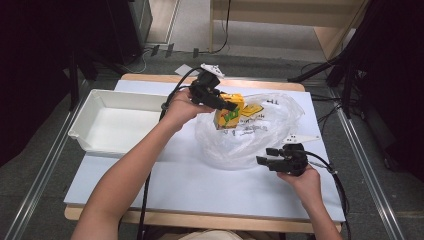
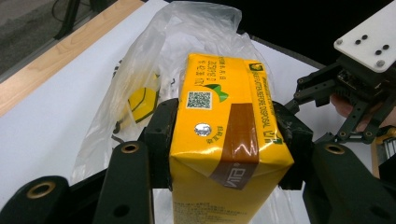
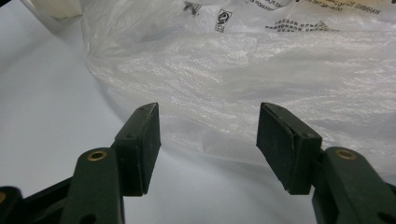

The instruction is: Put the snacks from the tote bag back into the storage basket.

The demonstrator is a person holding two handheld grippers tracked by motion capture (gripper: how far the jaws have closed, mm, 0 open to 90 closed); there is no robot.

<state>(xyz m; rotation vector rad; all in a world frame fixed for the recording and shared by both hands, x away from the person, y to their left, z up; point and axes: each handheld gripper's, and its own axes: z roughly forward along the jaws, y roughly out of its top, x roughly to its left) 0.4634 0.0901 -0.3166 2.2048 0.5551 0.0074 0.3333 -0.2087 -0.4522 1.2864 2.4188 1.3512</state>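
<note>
The yellow carton (image 1: 229, 112) was held upright, long axis vertical, its top turned up, above the mouth of the clear plastic bag (image 1: 260, 137). It was pinched across its sides by the left gripper (image 1: 225, 106). The right gripper (image 1: 266, 156) was kept spread and empty at the bag's near edge on the white surface (image 1: 190, 185).

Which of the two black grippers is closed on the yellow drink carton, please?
The left gripper: its pads press both sides of the yellow drink carton. The right gripper stands open beside the clear plastic bag.

The yellow carton's (image 2: 219, 140) bottom runs off the left gripper view's lower edge; a yellow item (image 2: 142, 102) inside the plastic bag (image 2: 140, 60) stays blurred behind the film.
</note>
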